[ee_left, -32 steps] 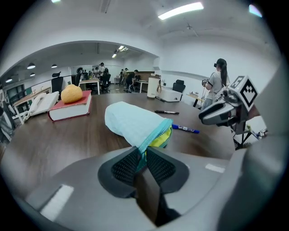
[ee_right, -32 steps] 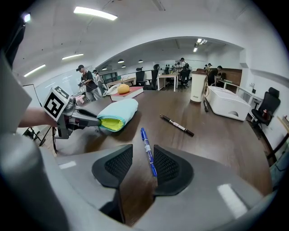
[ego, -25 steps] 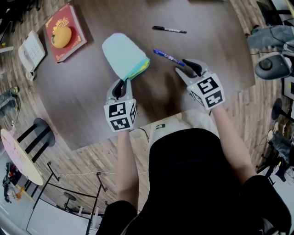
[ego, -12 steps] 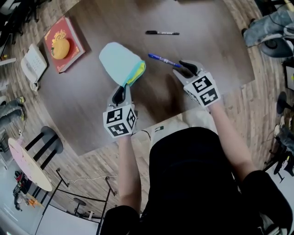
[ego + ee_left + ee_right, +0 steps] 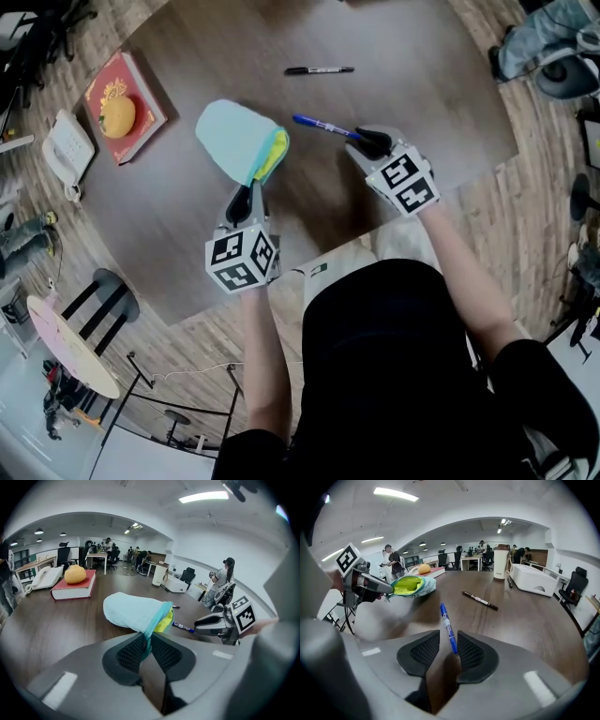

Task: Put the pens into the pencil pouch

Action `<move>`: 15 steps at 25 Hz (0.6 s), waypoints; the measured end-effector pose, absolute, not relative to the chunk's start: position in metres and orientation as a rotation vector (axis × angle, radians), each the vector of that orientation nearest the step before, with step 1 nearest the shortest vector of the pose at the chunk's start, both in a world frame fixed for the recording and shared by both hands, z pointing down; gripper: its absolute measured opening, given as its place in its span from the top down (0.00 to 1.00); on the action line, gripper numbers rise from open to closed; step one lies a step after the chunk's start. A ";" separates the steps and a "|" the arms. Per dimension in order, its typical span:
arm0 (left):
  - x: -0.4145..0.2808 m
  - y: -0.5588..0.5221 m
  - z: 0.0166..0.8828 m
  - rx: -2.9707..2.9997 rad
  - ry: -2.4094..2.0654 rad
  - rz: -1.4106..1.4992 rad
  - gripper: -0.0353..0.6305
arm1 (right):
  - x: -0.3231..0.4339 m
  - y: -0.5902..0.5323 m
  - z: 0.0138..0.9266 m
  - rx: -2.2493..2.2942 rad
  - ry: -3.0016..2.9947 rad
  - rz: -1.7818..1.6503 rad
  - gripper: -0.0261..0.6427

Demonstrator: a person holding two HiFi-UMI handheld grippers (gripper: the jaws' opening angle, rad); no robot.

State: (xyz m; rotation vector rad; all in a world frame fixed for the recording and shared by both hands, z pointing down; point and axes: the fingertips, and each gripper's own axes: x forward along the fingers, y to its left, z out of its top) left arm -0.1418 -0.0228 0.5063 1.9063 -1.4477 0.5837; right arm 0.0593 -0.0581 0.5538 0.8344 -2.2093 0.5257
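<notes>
Jaws of your left gripper (image 5: 245,198) are pinched together on the teal zip edge of the light blue pencil pouch (image 5: 234,139), right at its open mouth. The pouch lies out ahead of that gripper near the middle of the table (image 5: 427,84). Its yellow lining shows at the mouth, which faces your right gripper (image 5: 367,142).

The blue pen (image 5: 319,123) lies on the table between the pouch mouth and your right gripper, pointing away from you. Its near end sits in the gap between that gripper's pads, close against the right-hand pad. Those jaws have just been closing, but they stand apart and do not pinch the pen.

A black pen (image 5: 320,70) lies by itself close to the table's far edge, well apart from both grippers. Near the far-left corner a red book (image 5: 142,90) lies flat with an orange (image 5: 117,114) on top.
</notes>
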 end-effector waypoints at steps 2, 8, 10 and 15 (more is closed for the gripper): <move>-0.139 -0.023 0.505 1.904 -1.439 0.588 0.87 | 0.060 -0.059 0.557 0.835 -2.206 0.526 0.78; -0.134 -0.026 0.499 1.865 -1.421 0.515 0.87 | 0.062 -0.061 0.565 0.829 -2.193 0.512 0.81; -0.134 -0.028 0.498 1.848 -1.415 0.479 0.87 | 0.061 -0.062 0.568 0.822 -2.191 0.502 0.81; -0.133 -0.031 0.490 1.814 -1.407 0.403 0.87 | 0.060 -0.059 0.575 0.796 -2.177 0.474 0.83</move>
